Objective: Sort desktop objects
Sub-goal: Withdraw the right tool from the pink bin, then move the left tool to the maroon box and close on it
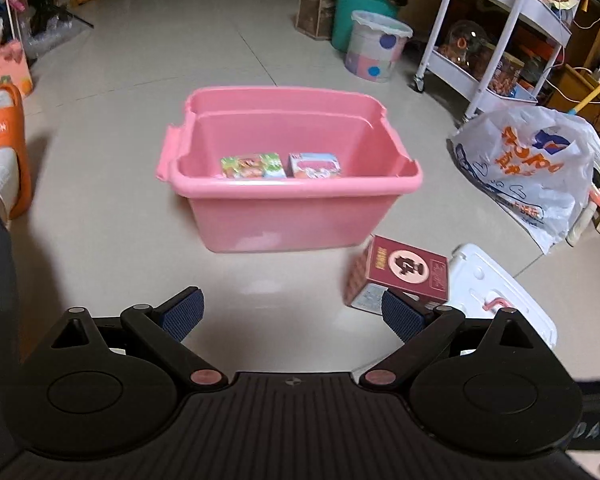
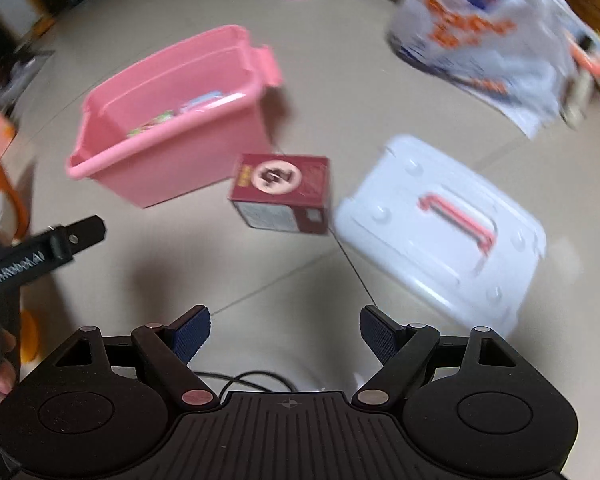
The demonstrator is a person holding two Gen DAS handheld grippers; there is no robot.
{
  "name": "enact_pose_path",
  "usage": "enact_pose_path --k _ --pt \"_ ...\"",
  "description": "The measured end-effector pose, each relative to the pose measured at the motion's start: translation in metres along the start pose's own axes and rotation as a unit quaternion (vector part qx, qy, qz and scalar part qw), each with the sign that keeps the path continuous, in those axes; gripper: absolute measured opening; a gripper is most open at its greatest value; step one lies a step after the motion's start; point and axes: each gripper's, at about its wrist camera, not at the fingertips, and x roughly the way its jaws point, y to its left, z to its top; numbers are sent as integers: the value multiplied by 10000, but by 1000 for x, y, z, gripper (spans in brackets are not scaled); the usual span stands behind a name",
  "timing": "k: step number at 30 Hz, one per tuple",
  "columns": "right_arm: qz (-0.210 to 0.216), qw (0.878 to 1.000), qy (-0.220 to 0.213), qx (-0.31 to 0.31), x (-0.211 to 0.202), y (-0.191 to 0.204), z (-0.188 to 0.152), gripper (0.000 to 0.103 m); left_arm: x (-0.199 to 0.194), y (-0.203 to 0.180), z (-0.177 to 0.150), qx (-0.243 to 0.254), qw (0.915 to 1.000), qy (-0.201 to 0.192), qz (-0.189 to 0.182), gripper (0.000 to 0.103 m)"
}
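Left gripper (image 1: 294,314): spread, empty.
Right gripper (image 2: 286,332): spread, empty.
Maroon box (image 2: 284,192): ahead of right fingers.
Pink bin (image 1: 296,200): beyond.

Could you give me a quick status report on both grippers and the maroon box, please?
Left gripper open, empty. Right gripper open, empty. Maroon box on floor between pink bin and white lid. Path clear.
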Motion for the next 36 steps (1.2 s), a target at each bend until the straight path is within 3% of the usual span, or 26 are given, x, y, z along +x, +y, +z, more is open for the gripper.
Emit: enact_pose_path --k 4,8,13,18,21,27,32,36 --pt "-56 9994 -3 348 13 -20 -7 80 16 -13 -1 -128 9996 69 -226 98" --pt "-70 9988 51 482 28 -35 -7 80 36 -38 2 779 9959 -100 -448 98" --pt "256 9932 214 1117 43 -56 -5 80 69 -61 9 1825 9789 173 -906 98" --pt "337 9922 254 1175 49 -58 4 80 94 -79 12 2826 9483 289 -1418 98" --pt "218 9950 436 871 54 -51 8 81 105 -91 10 3466 9251 232 -1535 98" --pt "273 9935 707 850 63 -50 7 81 130 -115 8 4237 8882 306 -1752 91" --pt "288 9921 738 971 68 -58 9 81 147 -132 6 4710 8619 317 -1850 91" --pt "357 9913 799 986 72 -59 11 81 159 -136 7 4928 8476 463 -1913 91"
